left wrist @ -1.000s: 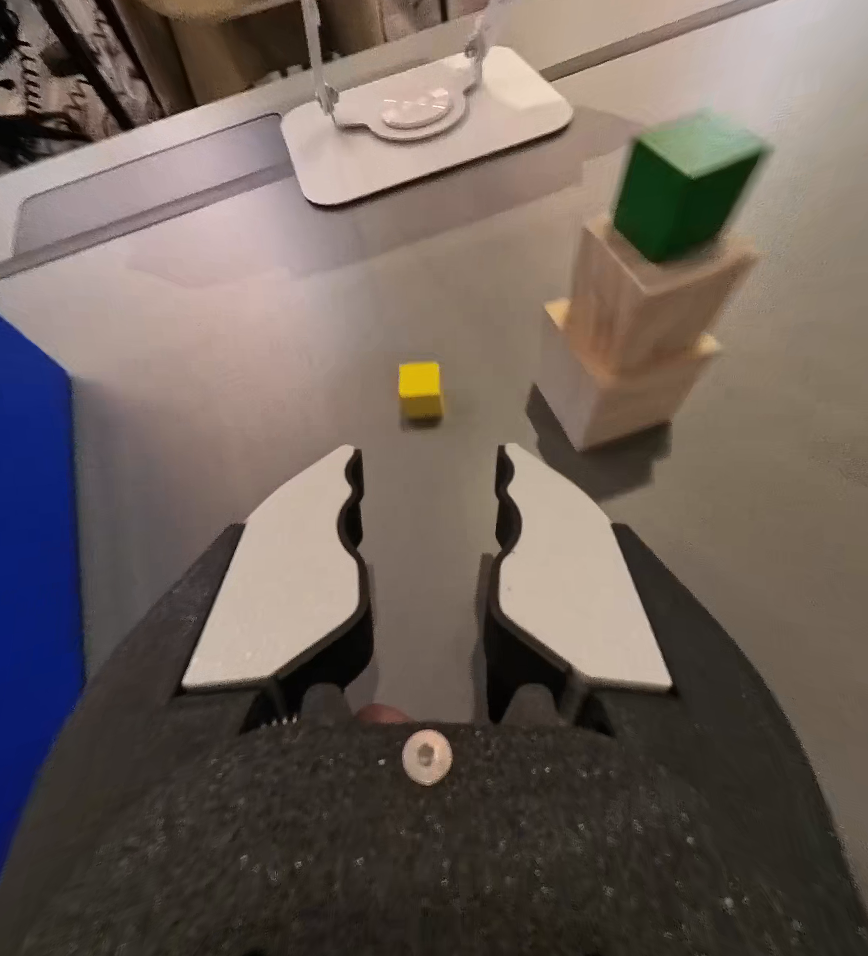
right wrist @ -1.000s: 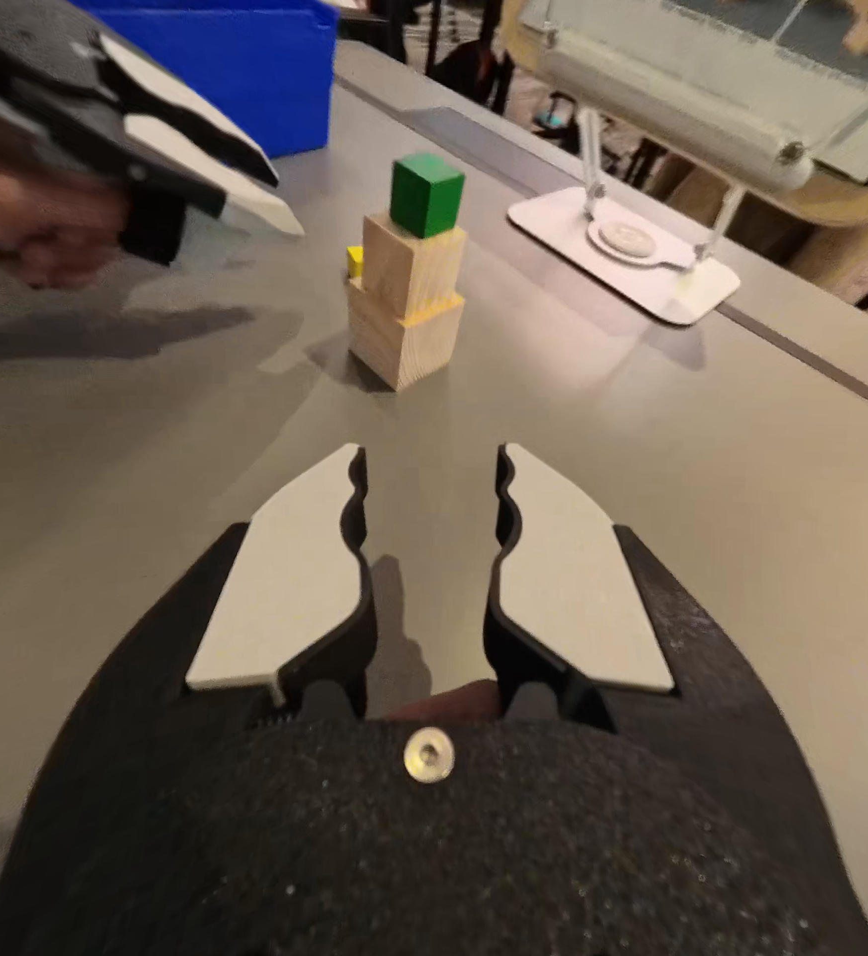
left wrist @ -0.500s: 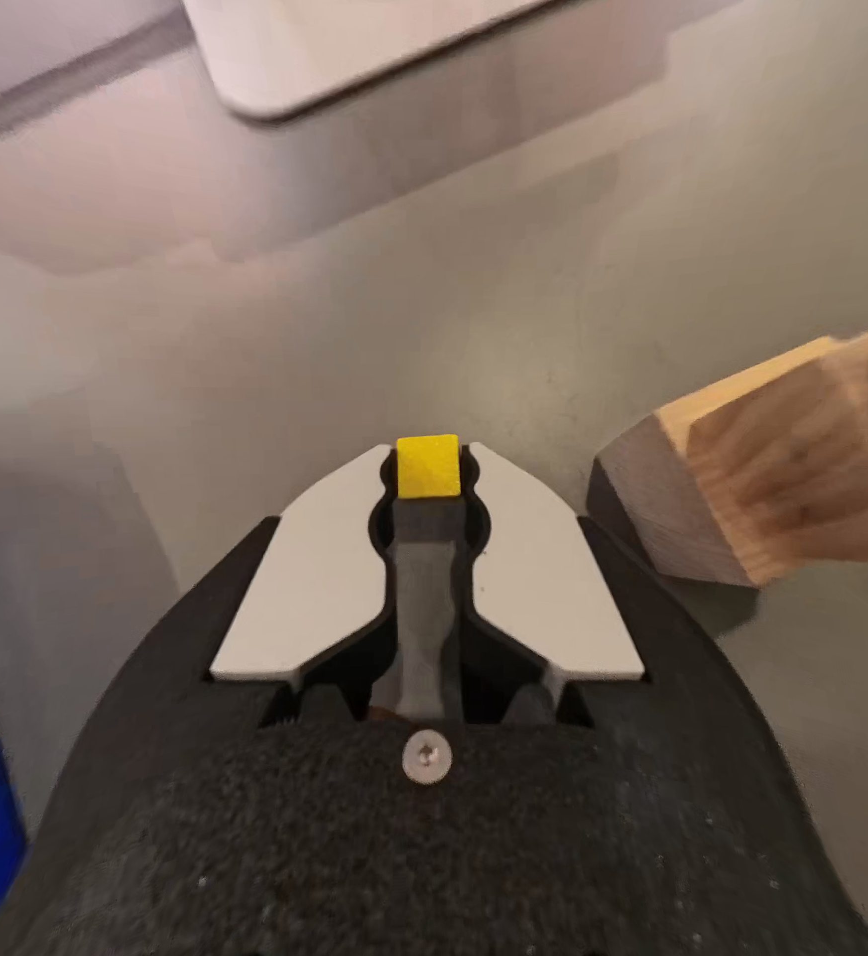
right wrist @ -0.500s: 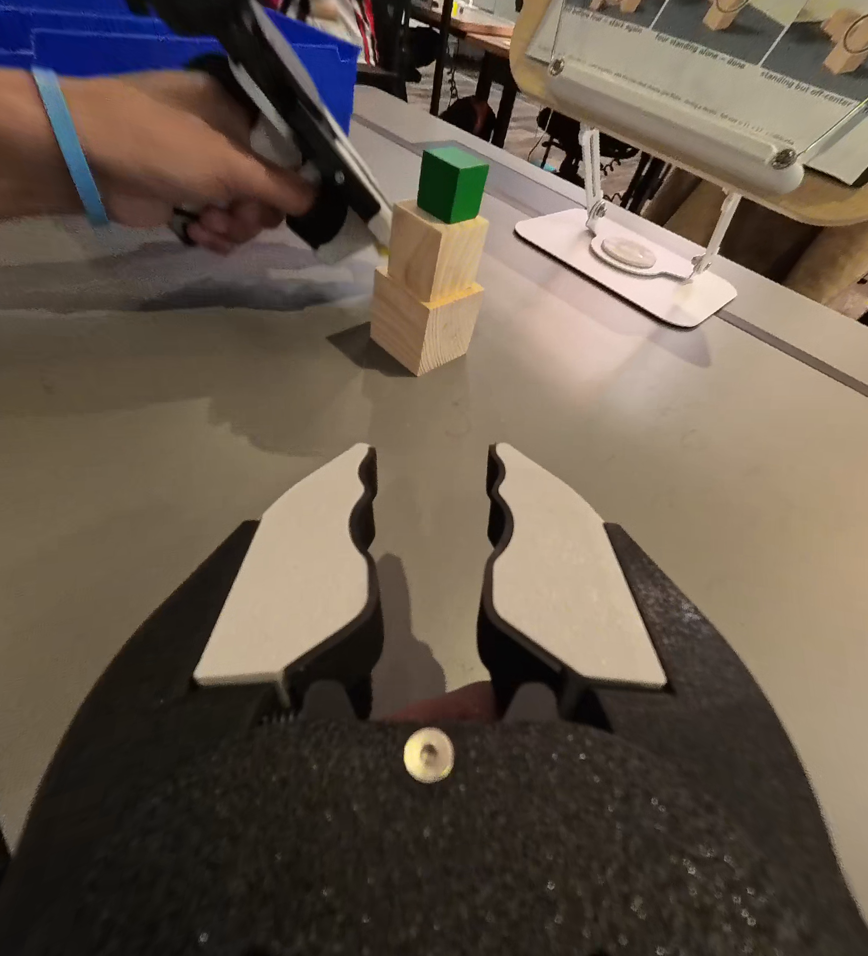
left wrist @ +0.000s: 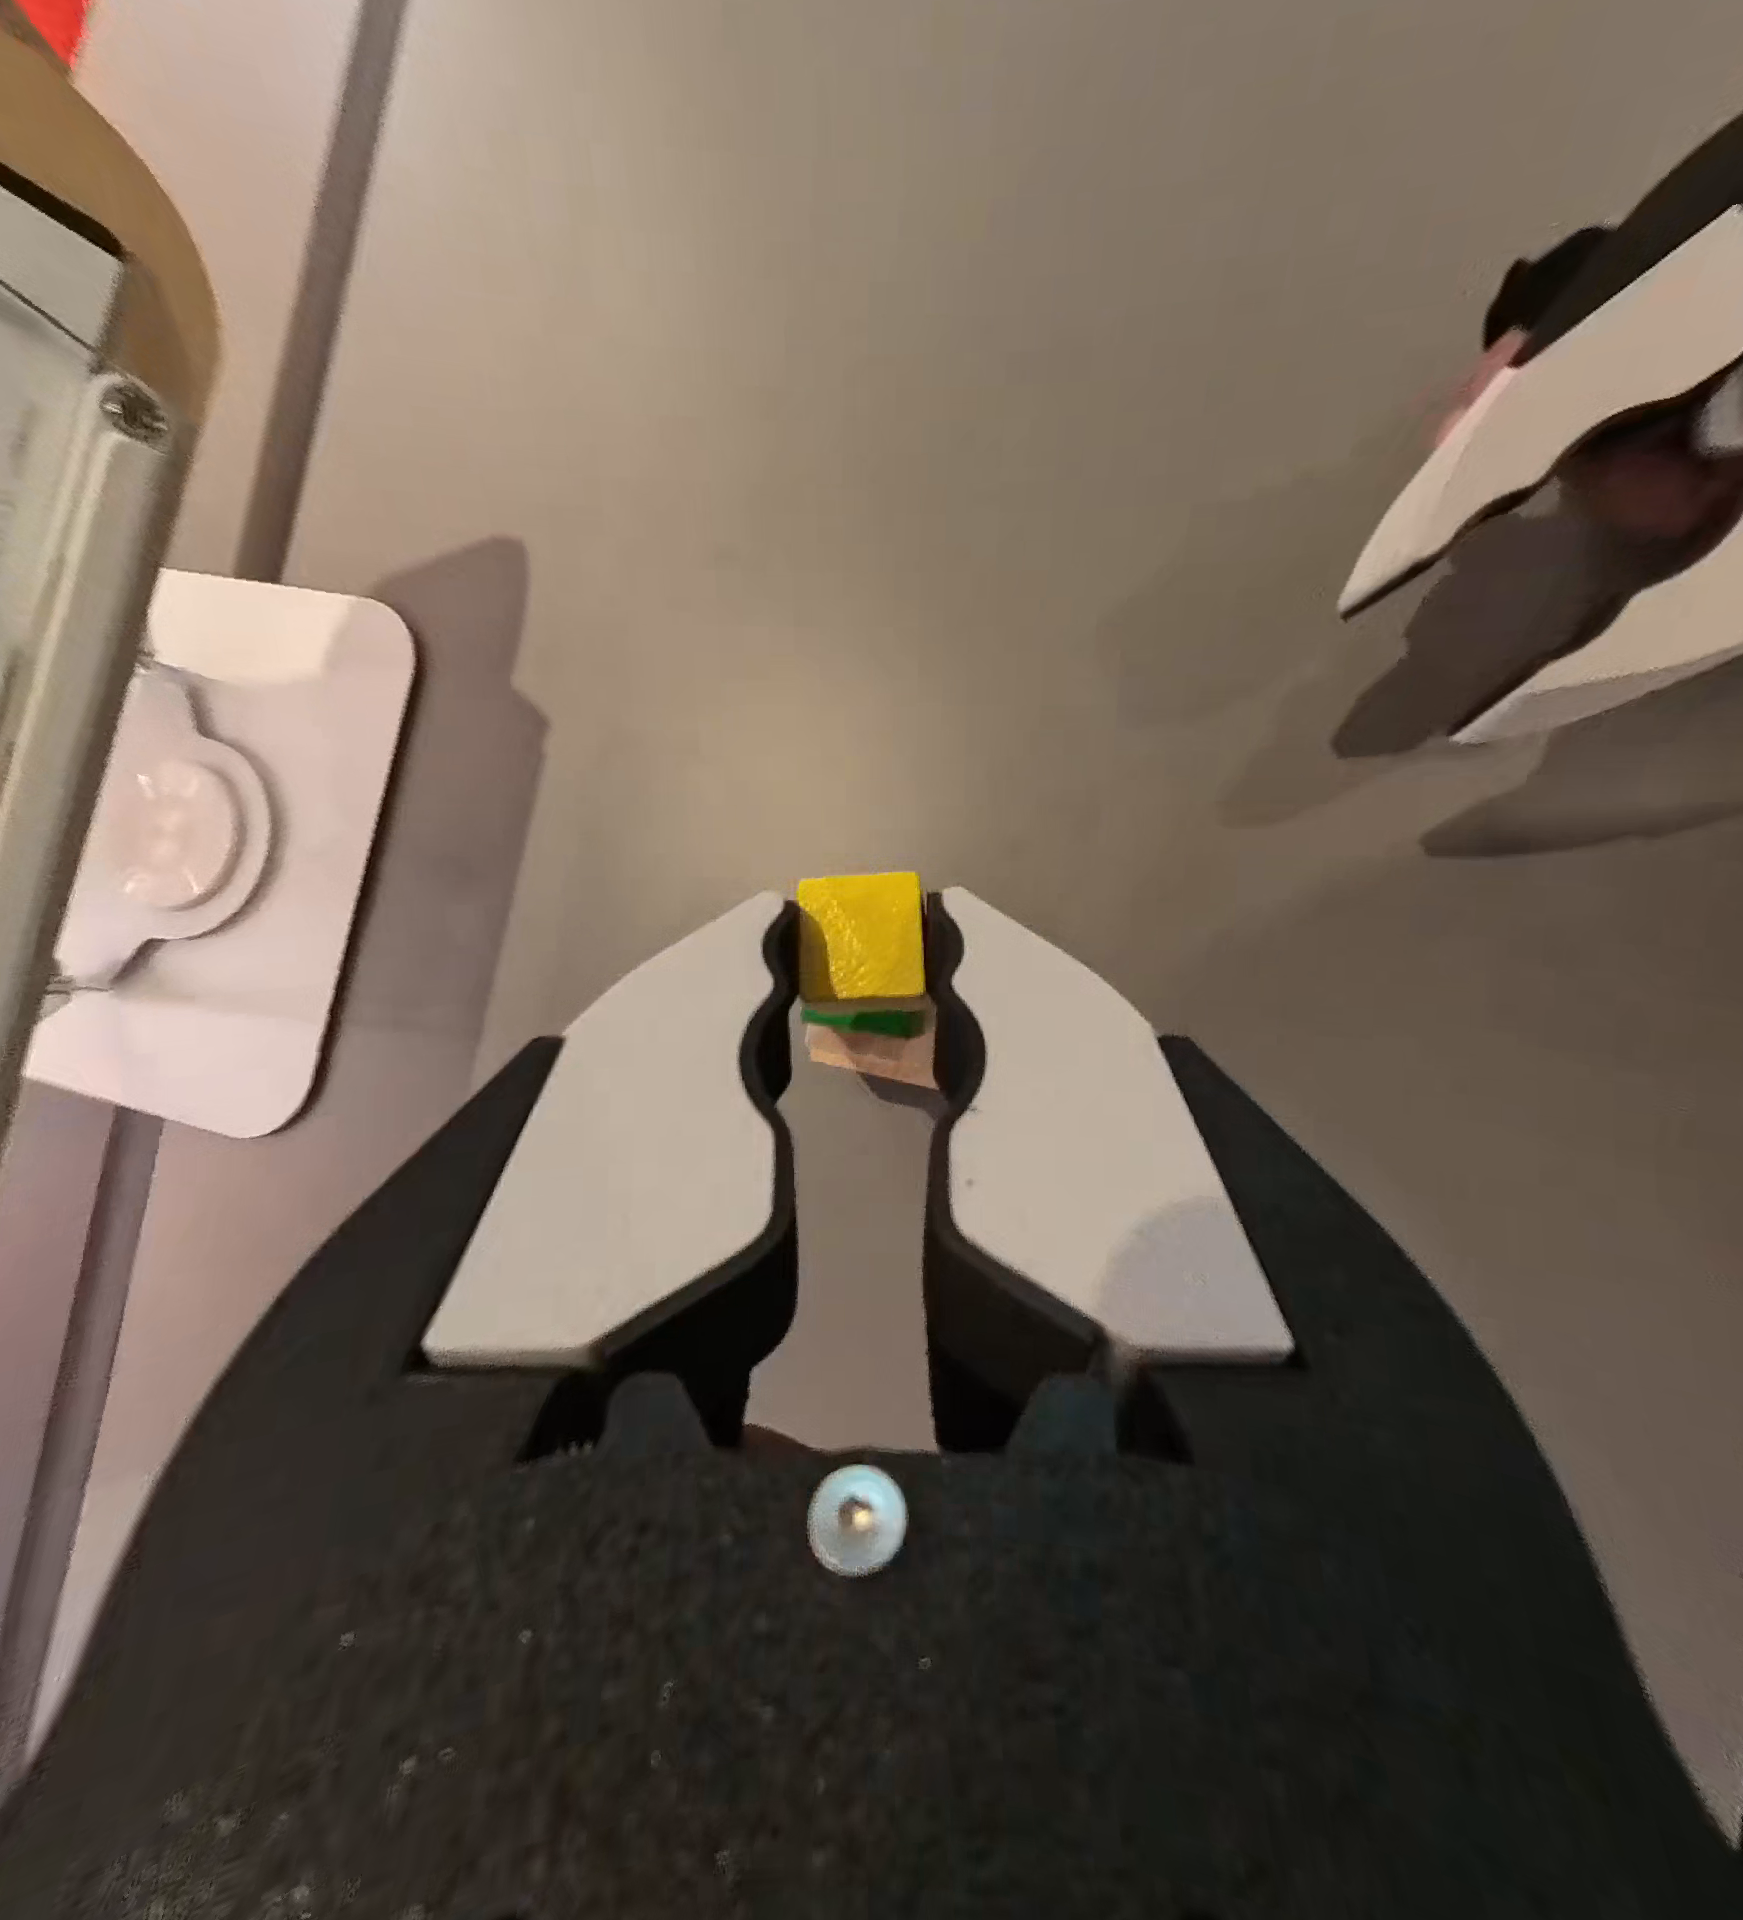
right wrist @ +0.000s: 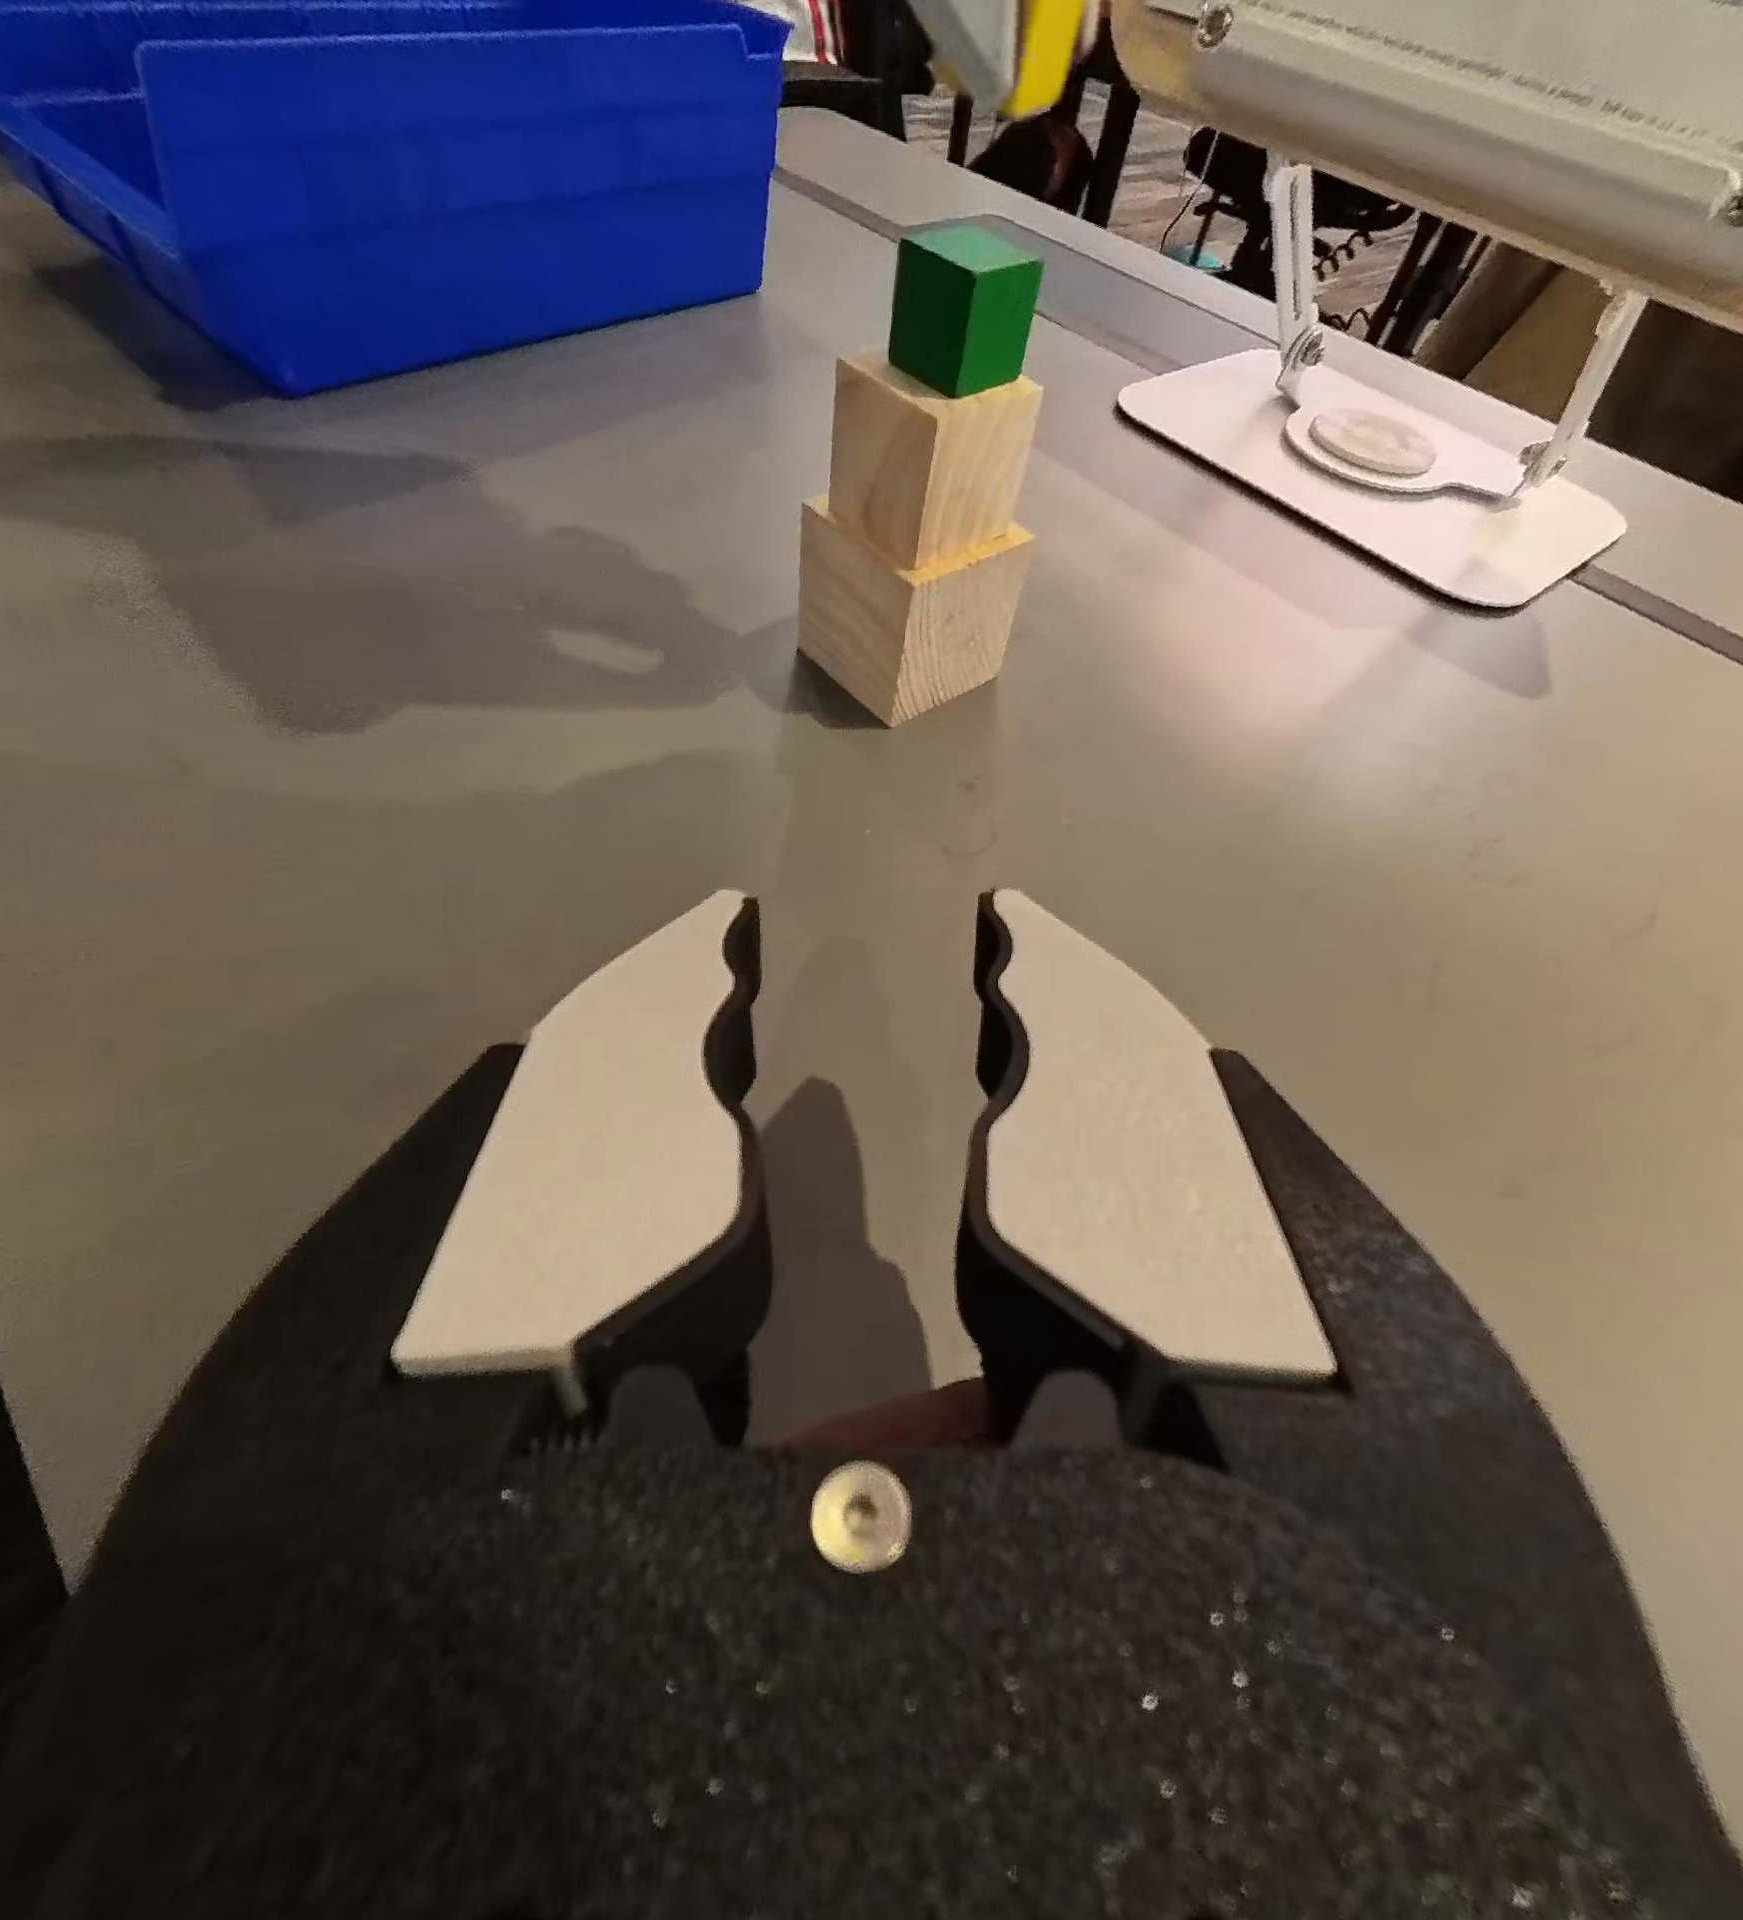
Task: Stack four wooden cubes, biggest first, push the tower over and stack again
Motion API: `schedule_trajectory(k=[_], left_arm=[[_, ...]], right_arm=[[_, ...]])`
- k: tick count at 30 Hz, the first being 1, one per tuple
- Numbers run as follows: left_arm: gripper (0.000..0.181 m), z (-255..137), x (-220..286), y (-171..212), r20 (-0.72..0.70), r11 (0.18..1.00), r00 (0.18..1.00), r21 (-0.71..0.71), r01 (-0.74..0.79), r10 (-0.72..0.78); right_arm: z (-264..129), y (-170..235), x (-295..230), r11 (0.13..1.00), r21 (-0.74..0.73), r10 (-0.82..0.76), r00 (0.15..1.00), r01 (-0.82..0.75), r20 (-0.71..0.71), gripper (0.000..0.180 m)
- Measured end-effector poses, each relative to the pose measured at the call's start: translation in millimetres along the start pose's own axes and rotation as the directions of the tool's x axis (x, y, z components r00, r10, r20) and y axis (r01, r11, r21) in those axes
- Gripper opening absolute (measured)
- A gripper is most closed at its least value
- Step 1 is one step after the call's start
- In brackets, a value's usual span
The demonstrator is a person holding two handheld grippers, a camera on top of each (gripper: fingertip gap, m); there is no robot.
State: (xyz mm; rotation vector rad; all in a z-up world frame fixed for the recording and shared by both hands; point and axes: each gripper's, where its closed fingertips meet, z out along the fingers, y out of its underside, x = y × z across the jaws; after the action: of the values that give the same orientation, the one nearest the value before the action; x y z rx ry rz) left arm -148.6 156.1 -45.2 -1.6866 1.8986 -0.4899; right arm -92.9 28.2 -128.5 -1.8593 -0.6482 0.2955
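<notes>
The left tongs now pinch the small yellow cube, which is no longer on the worktop beside the tower: it hangs high above the green cube, looking straight down on it. The tower has three cubes, green on the two plain wooden ones. The right tongs are spread and empty, well before the tower. What remains, I think, is lowering the yellow cube onto the green one.
</notes>
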Motion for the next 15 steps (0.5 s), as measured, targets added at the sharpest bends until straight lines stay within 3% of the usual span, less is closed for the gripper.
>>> schedule_trajectory(k=[6, 15], left_arm=[[0.022, 20.3, -1.7, 11.8, -0.041, 0.999, 0.999, -0.044, 0.014, -0.016], [0.022, 20.6, -0.8, 21.2, -0.053, 0.998, 0.998, -0.043, 0.035, -0.037]], right_arm=[[-1.6, -1.6, -0.8, 1.0, 0.014, -0.006, 1.0, 0.006, 0.001, 0.037], [-1.3, -1.4, -1.4, 1.0, 0.011, -0.006, 1.0, 0.006, 0.006, 0.036]])
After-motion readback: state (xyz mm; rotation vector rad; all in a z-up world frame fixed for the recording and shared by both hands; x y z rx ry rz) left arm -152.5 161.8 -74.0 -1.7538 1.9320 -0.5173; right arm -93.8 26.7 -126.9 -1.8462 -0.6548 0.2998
